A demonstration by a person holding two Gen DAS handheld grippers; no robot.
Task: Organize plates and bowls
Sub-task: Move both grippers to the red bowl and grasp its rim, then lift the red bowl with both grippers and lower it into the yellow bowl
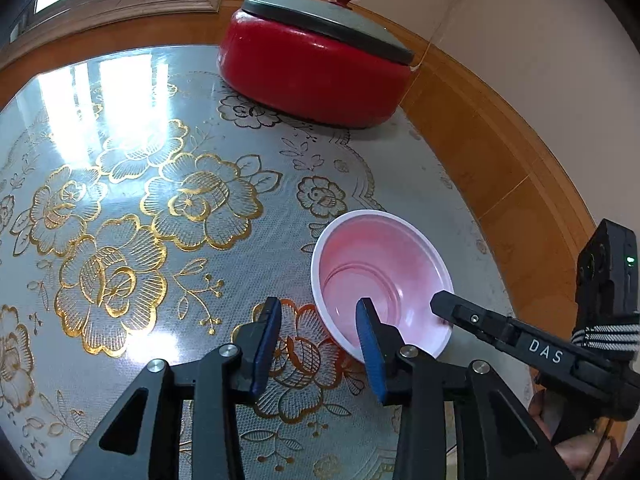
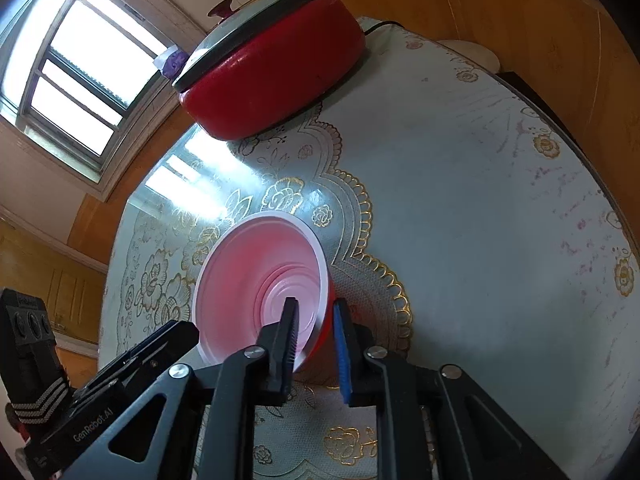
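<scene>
Scene: while both grippers hang over a flowered table (image 1: 120, 128), a red pot (image 1: 316, 76) sits upper centre.
Bowl (image 2: 264, 284): lower centre, tilted.
Right gripper (image 2: 316, 340): pinching the bowl's rim.
Left gripper (image 1: 318, 340): spread, one finger inside the bowl.

Bright daylight via window (image 2: 76, 76); glare on table (image 1: 80, 92); fisheye warp, dark corners.

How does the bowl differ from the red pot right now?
The bowl is small, open and pale pink inside; the pot is large, all red outside and covered by a grey lid. The right gripper clamps the bowl's rim, while the pot stands untouched at the table's far edge. Both are round with red outsides.
</scene>
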